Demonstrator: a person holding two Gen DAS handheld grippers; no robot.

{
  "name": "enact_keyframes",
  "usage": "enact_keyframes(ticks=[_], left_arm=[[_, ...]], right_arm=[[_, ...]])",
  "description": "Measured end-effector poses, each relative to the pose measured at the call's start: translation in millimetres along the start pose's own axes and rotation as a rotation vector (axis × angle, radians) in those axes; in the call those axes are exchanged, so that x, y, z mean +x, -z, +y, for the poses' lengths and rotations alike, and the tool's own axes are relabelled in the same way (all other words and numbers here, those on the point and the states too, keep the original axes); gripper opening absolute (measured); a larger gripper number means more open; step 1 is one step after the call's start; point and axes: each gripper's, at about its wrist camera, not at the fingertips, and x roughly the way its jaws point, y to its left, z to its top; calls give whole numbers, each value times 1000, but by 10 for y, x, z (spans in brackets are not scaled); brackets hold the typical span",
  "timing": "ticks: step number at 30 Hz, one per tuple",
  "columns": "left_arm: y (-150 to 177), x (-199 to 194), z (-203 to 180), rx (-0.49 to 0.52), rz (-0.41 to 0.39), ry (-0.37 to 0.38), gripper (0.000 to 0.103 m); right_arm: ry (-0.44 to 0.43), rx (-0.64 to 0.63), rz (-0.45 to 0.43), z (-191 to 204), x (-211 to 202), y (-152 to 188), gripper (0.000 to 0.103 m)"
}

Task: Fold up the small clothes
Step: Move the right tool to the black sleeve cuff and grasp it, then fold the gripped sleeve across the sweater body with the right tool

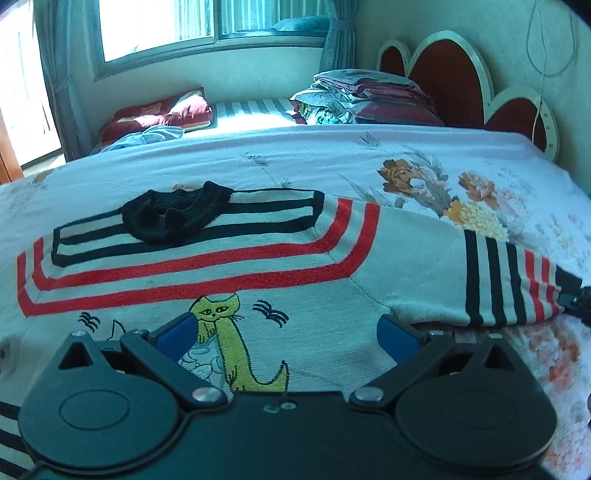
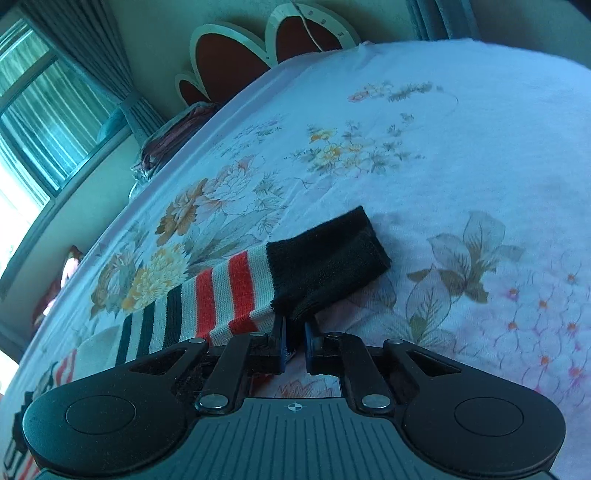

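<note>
Now: small sweater [image 1: 258, 266] spread flat on the bed [image 1: 295, 155], one sleeve stretched sideways.

Its black collar [image 1: 177, 216] points away from the left wrist camera, toward the window [image 1: 155, 26], so the body's long axis runs from the left gripper [image 1: 288, 332] up to that collar. The left gripper's blue-tipped jaws stand wide open over the yellow cat [image 1: 229, 332] on the chest, holding nothing. The striped sleeve [image 2: 207, 306] lies across that axis, running out to the right and ending in a black cuff [image 2: 325, 258] (lying on the floral sheet). The right gripper [image 2: 295, 339] has its jaws drawn close, pinching the sleeve's lower edge just where the cuff begins.
</note>
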Motion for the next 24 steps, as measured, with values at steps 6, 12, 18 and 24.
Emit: enact_keyframes(ticks=[6, 12, 18, 24], left_arm=[[71, 7, 587, -110, 53, -54, 103], [282, 12, 1241, -168, 85, -86, 92], [329, -73, 1707, -187, 40, -60, 86], [385, -251, 2143, -209, -16, -35, 78]], right_arm=[[42, -191, -3, 362, 139, -47, 8], [-145, -393, -66, 1265, -151, 162, 8], [-311, -554, 8, 2289, -286, 816, 8], [-422, -744, 117, 3148, -256, 1689, 8]])
